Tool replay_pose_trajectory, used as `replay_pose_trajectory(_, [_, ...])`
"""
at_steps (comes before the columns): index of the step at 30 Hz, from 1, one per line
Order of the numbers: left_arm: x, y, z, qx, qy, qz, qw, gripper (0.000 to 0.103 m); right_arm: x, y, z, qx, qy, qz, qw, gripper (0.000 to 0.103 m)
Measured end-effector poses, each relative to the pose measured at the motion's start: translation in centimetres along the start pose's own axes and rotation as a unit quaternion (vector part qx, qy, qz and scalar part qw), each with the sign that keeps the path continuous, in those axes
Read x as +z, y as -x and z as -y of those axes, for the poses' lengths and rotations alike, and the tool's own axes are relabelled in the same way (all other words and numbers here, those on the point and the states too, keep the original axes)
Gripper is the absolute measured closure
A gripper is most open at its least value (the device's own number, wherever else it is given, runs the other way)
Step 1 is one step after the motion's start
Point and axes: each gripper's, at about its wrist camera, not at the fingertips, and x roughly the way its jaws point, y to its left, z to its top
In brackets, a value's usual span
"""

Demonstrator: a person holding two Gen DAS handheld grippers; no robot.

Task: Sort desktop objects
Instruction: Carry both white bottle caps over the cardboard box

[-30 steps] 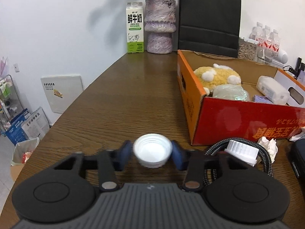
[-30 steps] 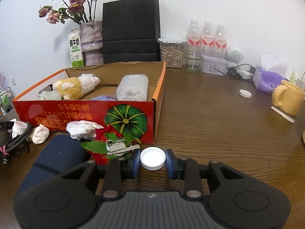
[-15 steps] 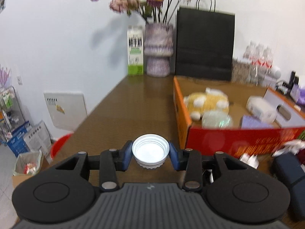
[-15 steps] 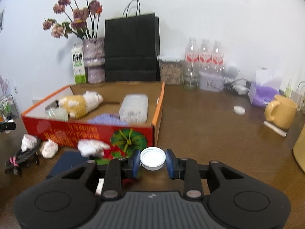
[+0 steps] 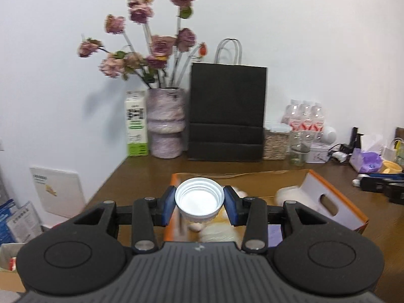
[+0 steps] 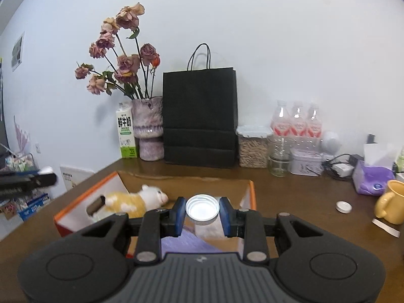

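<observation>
My left gripper (image 5: 199, 205) is shut on a white bottle cap (image 5: 199, 199), open side up, held above the left end of the orange cardboard box (image 5: 335, 197). My right gripper (image 6: 202, 213) is shut on a second white bottle cap (image 6: 202, 209), held above the right part of the same box (image 6: 83, 202). A yellow and white plush toy (image 6: 136, 200) lies inside the box, with a purple item (image 6: 184, 242) under my right gripper. The other gripper shows at the far edge of each view.
At the back of the wooden table (image 6: 303, 197) stand a milk carton (image 6: 125, 133), a flower vase (image 6: 147, 128), a black paper bag (image 6: 199, 118), a grain jar (image 6: 253, 146) and water bottles (image 6: 298, 123). A yellow mug (image 6: 391, 202) and a loose cap (image 6: 343, 206) sit at the right.
Both grippers have risen from the table, each with its cap, and moved forward over the open box. The items in front of the box have dropped out of view.
</observation>
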Motion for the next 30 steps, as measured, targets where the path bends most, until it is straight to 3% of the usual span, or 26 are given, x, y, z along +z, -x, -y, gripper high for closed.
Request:
replay_pose_trajectory(10, [-0.7,-5.5,4.2,-0.022,0.017,-0.016,0.9995,0.062,-0.2,-6.2,-1.5,0.007,-0.007,-0.033,0.999,0.075])
replay_pose_trajectory(18, [-1.9,-9.5,5.3,0.000,0.015,-0.048,0.9987,0.062,-1.6,-10.4,-1.4,-0.001,0.004,-0.054,0.999,0.075])
replay_pose_trajectory(30, [-4.6,-11.8,5.7,-0.001,-0.015,-0.094,0.9955,0.062,-3.6,-11.7,-0.7,-0.007,0.007,-0.092,0.996,0.075])
